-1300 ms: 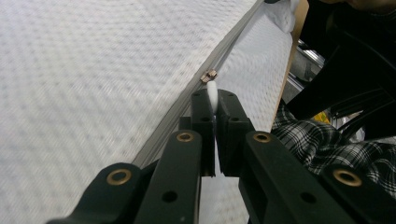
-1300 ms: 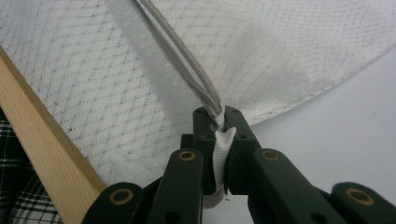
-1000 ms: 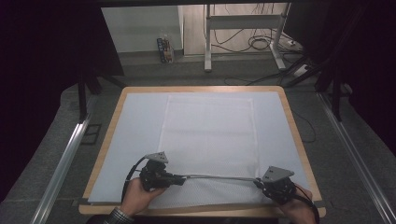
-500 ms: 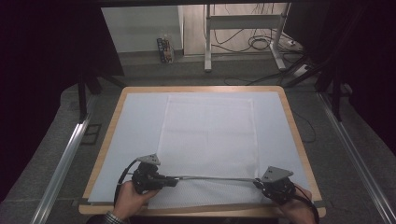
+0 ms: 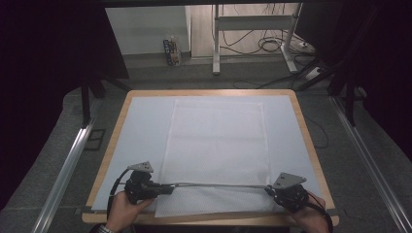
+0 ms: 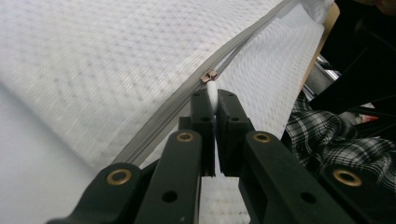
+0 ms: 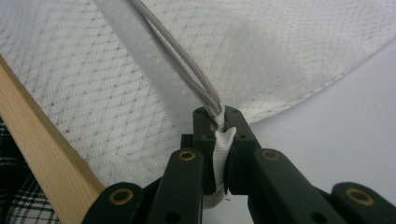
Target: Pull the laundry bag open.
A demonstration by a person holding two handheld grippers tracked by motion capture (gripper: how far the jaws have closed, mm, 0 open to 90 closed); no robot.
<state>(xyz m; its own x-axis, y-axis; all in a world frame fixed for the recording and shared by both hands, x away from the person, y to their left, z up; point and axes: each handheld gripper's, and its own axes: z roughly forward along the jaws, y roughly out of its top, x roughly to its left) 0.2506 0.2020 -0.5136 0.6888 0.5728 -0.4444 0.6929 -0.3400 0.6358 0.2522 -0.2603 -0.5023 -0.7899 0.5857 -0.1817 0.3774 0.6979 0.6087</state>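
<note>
Holding the white mesh bag (image 5: 216,145) at the table's (image 5: 311,145) 6 o'clock edge, both tools clamped. My left gripper (image 5: 165,188), at 7 o'clock, is closed on the white pull tab (image 6: 212,93) just below the zipper slider (image 6: 209,76). My right gripper (image 5: 270,190), at 5 o'clock, pinches the fabric at the zipper's (image 5: 218,185) other end. The zipper runs taut between them, above the bag's near hem.
</note>
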